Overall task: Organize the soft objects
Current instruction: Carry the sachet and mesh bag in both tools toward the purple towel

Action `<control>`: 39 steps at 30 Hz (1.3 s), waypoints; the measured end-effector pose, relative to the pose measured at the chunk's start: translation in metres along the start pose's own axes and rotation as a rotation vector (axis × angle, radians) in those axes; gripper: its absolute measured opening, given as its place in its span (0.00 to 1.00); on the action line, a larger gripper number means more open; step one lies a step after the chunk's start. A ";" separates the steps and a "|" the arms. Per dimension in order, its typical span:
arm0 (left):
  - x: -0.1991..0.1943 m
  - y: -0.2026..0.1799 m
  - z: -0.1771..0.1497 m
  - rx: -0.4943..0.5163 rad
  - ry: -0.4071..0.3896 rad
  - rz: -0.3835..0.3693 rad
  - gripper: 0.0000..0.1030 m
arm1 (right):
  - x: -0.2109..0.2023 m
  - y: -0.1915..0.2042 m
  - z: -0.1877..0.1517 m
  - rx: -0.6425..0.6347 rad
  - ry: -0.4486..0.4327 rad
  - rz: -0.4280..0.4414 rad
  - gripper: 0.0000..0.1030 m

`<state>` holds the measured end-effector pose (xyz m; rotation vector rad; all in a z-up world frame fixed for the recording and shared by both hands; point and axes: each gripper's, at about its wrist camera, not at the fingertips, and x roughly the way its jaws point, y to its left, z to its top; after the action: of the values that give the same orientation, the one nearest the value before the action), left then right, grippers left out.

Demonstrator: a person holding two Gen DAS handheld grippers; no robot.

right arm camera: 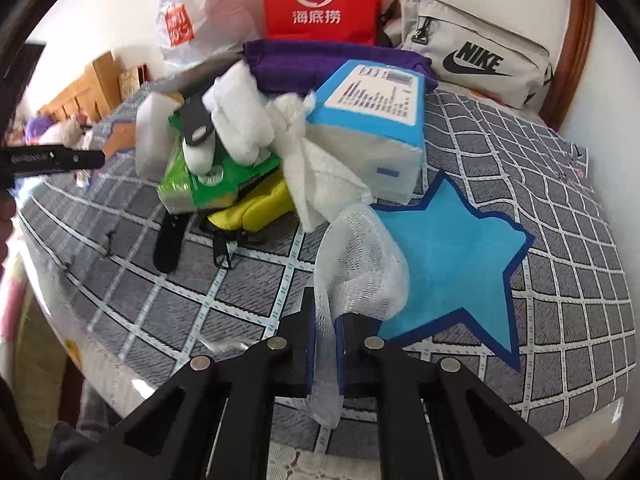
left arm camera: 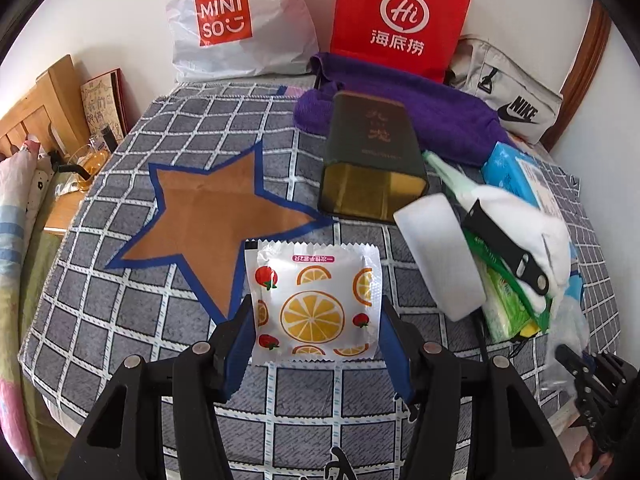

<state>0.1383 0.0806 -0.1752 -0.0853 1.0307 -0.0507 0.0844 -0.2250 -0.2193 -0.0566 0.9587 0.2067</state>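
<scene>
My left gripper (left arm camera: 316, 320) is shut on a white sachet (left arm camera: 316, 280) printed with orange slices and strawberries, its blue pads on the two side edges. The sachet hangs just in front of a brown star patch (left arm camera: 208, 216) on the checked bedsheet (left arm camera: 120, 312). My right gripper (right arm camera: 326, 320) is shut on a white mesh pouch (right arm camera: 360, 256), which bulges above the pads and trails out below them. It is at the left edge of a blue star patch (right arm camera: 448, 256).
A heap lies between the stars: white sponge (left arm camera: 440, 256), white cloth (right arm camera: 320, 176), green tissue pack (right arm camera: 192, 184), blue tissue pack (right arm camera: 372, 120), yellow pouch (right arm camera: 256, 204). Behind are a green tin (left arm camera: 372, 160), purple towel (left arm camera: 420, 116), grey Nike bag (right arm camera: 472, 64) and two shopping bags against the wall.
</scene>
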 end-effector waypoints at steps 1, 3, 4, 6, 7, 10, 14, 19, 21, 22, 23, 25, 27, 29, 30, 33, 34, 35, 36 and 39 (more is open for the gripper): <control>-0.001 0.000 0.002 0.001 -0.003 0.000 0.54 | -0.005 -0.004 0.003 0.015 -0.007 0.016 0.08; -0.003 0.001 0.009 0.003 -0.012 -0.002 0.54 | -0.020 -0.012 0.008 0.041 -0.037 0.027 0.08; -0.004 0.002 0.011 0.004 -0.016 -0.003 0.54 | -0.029 -0.015 0.012 0.046 -0.055 0.023 0.08; -0.005 0.003 0.018 0.005 -0.024 0.000 0.54 | -0.043 -0.019 0.020 0.045 -0.087 0.015 0.08; -0.007 0.004 0.020 0.002 -0.029 0.003 0.54 | -0.049 -0.021 0.024 0.045 -0.102 0.007 0.08; -0.011 0.004 0.030 -0.004 -0.042 -0.004 0.54 | -0.064 -0.029 0.038 0.057 -0.141 -0.002 0.08; -0.015 0.002 0.045 0.002 -0.054 -0.003 0.54 | -0.069 -0.034 0.062 0.060 -0.168 -0.009 0.08; -0.023 0.002 0.067 -0.006 -0.076 -0.004 0.54 | -0.066 -0.042 0.093 0.078 -0.183 0.012 0.08; -0.024 0.002 0.076 -0.013 -0.081 -0.019 0.54 | -0.061 -0.045 0.110 0.084 -0.189 0.020 0.08; -0.025 0.002 0.080 -0.015 -0.083 -0.024 0.54 | -0.059 -0.046 0.118 0.095 -0.190 0.029 0.08; -0.025 0.001 0.085 -0.015 -0.084 -0.027 0.54 | -0.056 -0.048 0.124 0.103 -0.189 0.037 0.08; -0.024 -0.001 0.095 -0.011 -0.087 -0.020 0.54 | -0.049 -0.050 0.140 0.109 -0.195 0.043 0.08; -0.023 -0.005 0.106 0.000 -0.094 -0.014 0.54 | -0.041 -0.050 0.156 0.099 -0.206 0.021 0.08; -0.021 -0.007 0.115 0.003 -0.096 -0.013 0.54 | -0.033 -0.054 0.173 0.114 -0.210 0.037 0.08; -0.019 -0.010 0.121 0.006 -0.098 -0.013 0.54 | -0.029 -0.056 0.180 0.123 -0.210 0.050 0.08; -0.012 -0.015 0.137 0.017 -0.100 -0.004 0.54 | -0.012 -0.064 0.204 0.146 -0.194 0.071 0.08; -0.010 -0.016 0.141 0.019 -0.101 -0.004 0.54 | -0.006 -0.066 0.212 0.147 -0.188 0.074 0.08; -0.007 -0.018 0.145 0.019 -0.101 -0.004 0.54 | -0.001 -0.066 0.218 0.147 -0.183 0.076 0.08; -0.004 -0.019 0.150 0.019 -0.100 -0.005 0.54 | 0.005 -0.068 0.226 0.149 -0.180 0.081 0.08; 0.006 -0.021 0.163 0.015 -0.098 -0.004 0.54 | 0.018 -0.069 0.243 0.144 -0.177 0.091 0.09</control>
<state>0.2814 0.0674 -0.0950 -0.0749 0.9318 -0.0574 0.3042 -0.2556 -0.0978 0.1363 0.7978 0.2221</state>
